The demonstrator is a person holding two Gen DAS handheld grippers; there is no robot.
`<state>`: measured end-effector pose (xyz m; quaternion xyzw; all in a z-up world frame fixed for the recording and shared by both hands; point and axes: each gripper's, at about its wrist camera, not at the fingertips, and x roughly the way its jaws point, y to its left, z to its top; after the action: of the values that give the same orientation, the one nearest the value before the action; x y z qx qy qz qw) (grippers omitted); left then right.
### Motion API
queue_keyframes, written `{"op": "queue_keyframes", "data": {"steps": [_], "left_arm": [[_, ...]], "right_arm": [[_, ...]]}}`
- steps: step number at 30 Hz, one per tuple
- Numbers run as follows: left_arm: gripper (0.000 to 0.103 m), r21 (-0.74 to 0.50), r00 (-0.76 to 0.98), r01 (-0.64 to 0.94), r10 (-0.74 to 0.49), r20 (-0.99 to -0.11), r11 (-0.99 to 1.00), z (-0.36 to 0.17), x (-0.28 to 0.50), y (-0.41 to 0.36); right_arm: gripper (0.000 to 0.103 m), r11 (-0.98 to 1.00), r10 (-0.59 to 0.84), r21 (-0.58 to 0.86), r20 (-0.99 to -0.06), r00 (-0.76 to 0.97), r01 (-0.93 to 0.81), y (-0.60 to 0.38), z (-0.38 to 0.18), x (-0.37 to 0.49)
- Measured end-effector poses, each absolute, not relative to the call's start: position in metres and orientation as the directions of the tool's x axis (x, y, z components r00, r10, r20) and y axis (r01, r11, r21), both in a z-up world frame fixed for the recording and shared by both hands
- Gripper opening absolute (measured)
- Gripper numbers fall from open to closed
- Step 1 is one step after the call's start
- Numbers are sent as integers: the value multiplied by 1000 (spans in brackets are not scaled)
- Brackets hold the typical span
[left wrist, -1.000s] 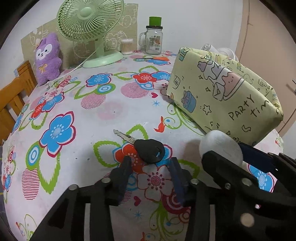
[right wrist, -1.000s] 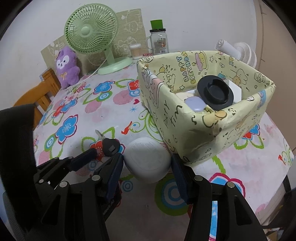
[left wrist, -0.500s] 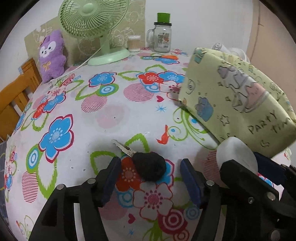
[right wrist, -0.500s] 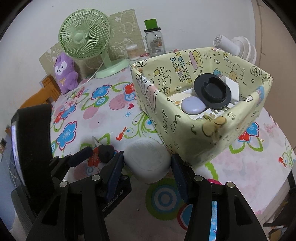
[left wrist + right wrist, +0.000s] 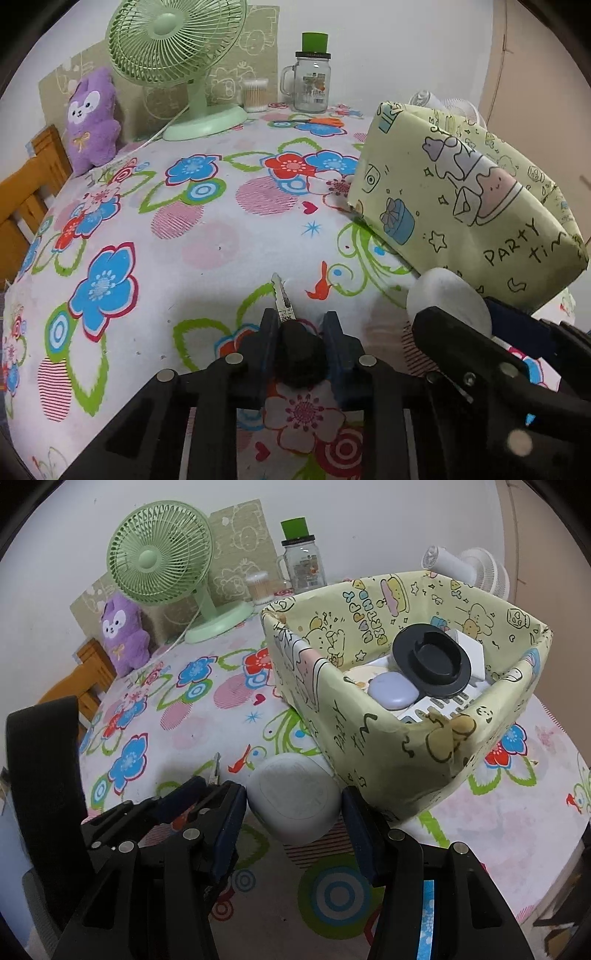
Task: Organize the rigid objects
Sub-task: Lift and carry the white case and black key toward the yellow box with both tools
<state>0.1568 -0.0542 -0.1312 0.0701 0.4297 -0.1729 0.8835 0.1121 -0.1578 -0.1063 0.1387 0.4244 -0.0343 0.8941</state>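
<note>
- Two grippers are down at the near edge of the flowered tablecloth [image 5: 229, 236], side by side.
- The left gripper [image 5: 301, 332] has just been closing; its blue pads now pinch the black head of a key [image 5: 301, 354], whose metal blade sticks out forward between the fingertips and lies over the cloth.
- The right gripper [image 5: 293, 808] has its pads against both sides of a white rounded case [image 5: 293, 805], clamping it; the case sits on the cloth, touching or just short of the near corner of the box.
- In the left wrist view the same white case [image 5: 448, 299] shows just right of the key, with the right gripper's black finger across it.
- The yellow-green party-print box [image 5: 369, 734] stands beyond the case, holding a lilac oval case [image 5: 393, 692], a black round lid [image 5: 432, 662] and white items beneath.
- Far across the table stand a green desk fan [image 5: 173, 48], a purple plush toy [image 5: 92, 122], a glass mug jar with a green top [image 5: 312, 81] and a tub of cotton swabs [image 5: 255, 96]; orange-handled scissors [image 5: 325, 121] lie near the jar.
- A wooden chair [image 5: 26, 195] is at the table's left edge.
</note>
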Motion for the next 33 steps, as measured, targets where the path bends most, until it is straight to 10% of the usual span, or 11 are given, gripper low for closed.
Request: {"op": "queue_keyframes", "data": {"steps": [12, 14, 25, 33], "left_arm": [[24, -44, 581, 374, -271, -768, 926, -118, 125, -42], [2, -43, 588, 373, -272, -762, 927, -115, 120, -41], [0, -67, 577, 352, -273, -769, 933, -116, 108, -34], [31, -78, 579, 335, -270, -770, 939, -125, 110, -29]], "right_arm": [[57, 973, 0, 144, -777, 630, 178, -150, -106, 102], [57, 975, -2, 140, -774, 634, 174, -149, -105, 100], [57, 980, 0, 128, -772, 636, 155, -144, -102, 86], [57, 978, -2, 128, -785, 619, 166, -146, -113, 86]]}}
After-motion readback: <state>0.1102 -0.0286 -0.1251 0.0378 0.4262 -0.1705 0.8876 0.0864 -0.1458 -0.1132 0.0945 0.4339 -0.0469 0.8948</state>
